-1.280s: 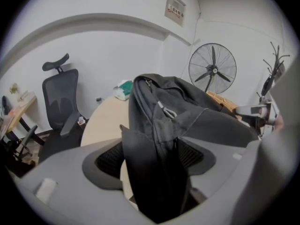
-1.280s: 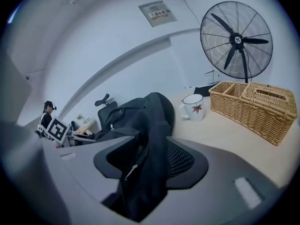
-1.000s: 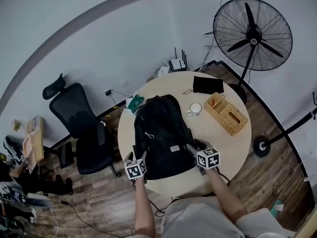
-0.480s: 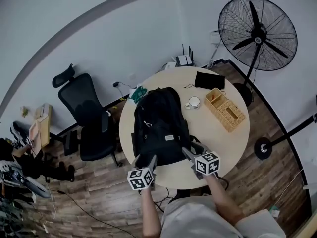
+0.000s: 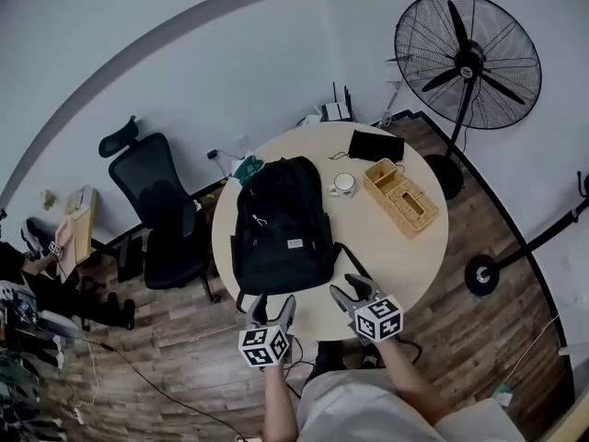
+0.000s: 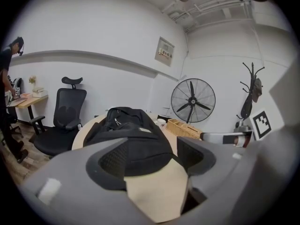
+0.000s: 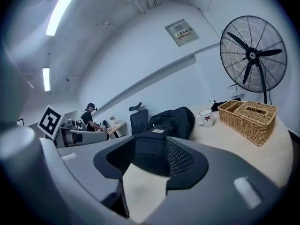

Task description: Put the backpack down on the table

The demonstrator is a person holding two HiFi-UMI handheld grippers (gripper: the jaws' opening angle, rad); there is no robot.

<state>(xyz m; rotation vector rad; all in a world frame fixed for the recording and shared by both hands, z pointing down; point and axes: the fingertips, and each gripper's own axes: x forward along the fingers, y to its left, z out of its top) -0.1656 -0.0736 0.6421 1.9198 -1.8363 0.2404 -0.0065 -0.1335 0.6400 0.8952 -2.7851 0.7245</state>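
Note:
The black backpack (image 5: 281,224) lies flat on the round beige table (image 5: 396,256), its top toward the far wall and a strap trailing off its near right corner. My left gripper (image 5: 273,304) hangs open just off the table's near edge, a little short of the backpack's bottom. My right gripper (image 5: 346,289) is open too, over the near edge beside the strap, holding nothing. In the left gripper view the backpack (image 6: 126,130) fills the space beyond the open left gripper (image 6: 150,161). The right gripper view shows the backpack (image 7: 164,125) ahead of the open right gripper (image 7: 145,165).
On the table's right half stand a wicker basket (image 5: 398,198), a white mug (image 5: 343,184) and a black pouch (image 5: 375,145). A black office chair (image 5: 152,210) is at the table's left, a big floor fan (image 5: 467,58) at the back right. A person (image 7: 89,116) works at a far desk.
Both grippers have drawn back from the backpack's near corners to the table's front edge. The backpack stays lying on the table.

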